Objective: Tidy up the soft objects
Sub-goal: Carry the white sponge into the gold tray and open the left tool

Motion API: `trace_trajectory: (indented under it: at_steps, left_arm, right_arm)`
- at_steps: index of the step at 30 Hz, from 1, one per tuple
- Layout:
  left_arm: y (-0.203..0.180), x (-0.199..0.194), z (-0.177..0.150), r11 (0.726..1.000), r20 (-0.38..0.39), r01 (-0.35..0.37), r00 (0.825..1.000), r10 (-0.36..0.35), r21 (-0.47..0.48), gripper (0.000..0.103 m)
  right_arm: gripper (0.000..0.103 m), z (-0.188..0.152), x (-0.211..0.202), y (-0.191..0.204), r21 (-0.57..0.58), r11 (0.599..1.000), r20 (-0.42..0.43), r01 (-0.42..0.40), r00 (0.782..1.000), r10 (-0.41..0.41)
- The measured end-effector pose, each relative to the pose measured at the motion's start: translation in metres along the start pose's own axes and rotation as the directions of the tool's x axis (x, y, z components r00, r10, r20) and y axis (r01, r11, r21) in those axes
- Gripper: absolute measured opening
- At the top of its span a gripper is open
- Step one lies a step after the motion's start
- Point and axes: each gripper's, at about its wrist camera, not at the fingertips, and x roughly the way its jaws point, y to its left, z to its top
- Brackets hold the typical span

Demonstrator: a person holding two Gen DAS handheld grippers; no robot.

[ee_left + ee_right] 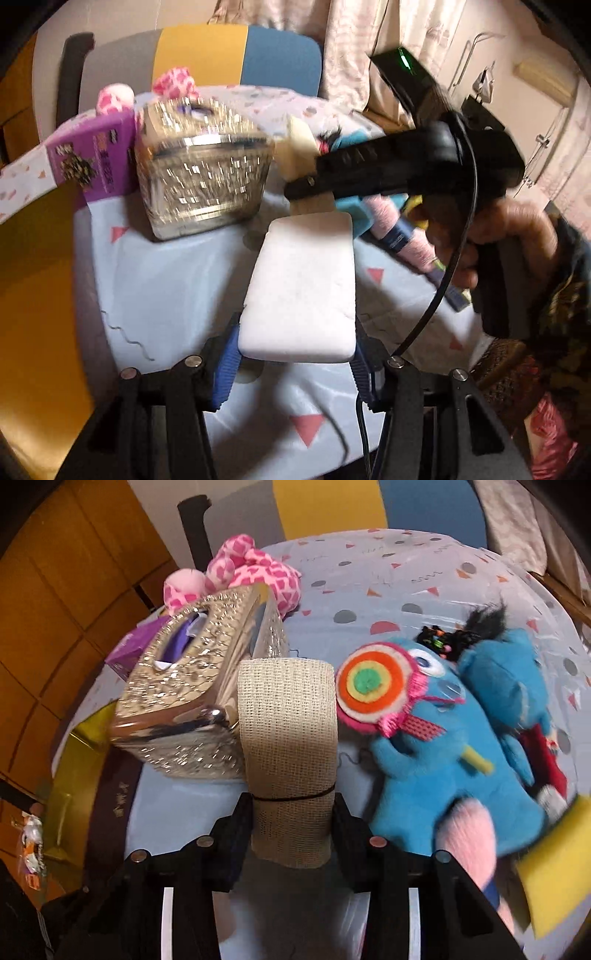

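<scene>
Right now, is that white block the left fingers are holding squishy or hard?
Probably squishy: the white block has rounded, dented edges like a foam sponge. It likely weighs little, since it juts out from the left gripper without drooping. Its matte surface should not slip easily.

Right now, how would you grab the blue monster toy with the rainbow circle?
Grip the blue monster toy across its belly, coming from above. It lies flat on its back on the tablecloth, and the belly looks like the widest soft part. A second blue plush presses against one side, so squeeze gently there.
</scene>
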Motion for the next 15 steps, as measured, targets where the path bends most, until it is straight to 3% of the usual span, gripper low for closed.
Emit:
trace_trajectory:
  at_steps: [5,9,11,15]
  left_arm:
    - [0.01,-0.047,0.009,0.999,0.069,0.006,0.998,-0.004,-0.033,0.054]
    - [0.034,-0.086,0.018,0.993,0.143,-0.028,0.989,0.045,-0.116,0.054]
    - [0.058,-0.094,0.021,0.979,0.145,-0.074,0.984,0.102,-0.188,0.055]
    - [0.121,-0.092,0.024,0.912,0.082,-0.188,0.969,0.232,-0.364,0.055]
  right_arm:
    - [0.041,-0.011,-0.02,-0.002,0.038,0.999,0.039,-0.019,0.999,0.018]
    - [0.041,-0.015,-0.025,-0.004,0.057,0.998,0.071,0.0,0.997,-0.004]
    - [0.041,-0.015,-0.029,-0.006,0.071,0.997,0.088,0.0,0.996,-0.006]
    - [0.041,-0.015,-0.035,-0.008,0.086,0.996,0.126,-0.012,0.992,0.001]
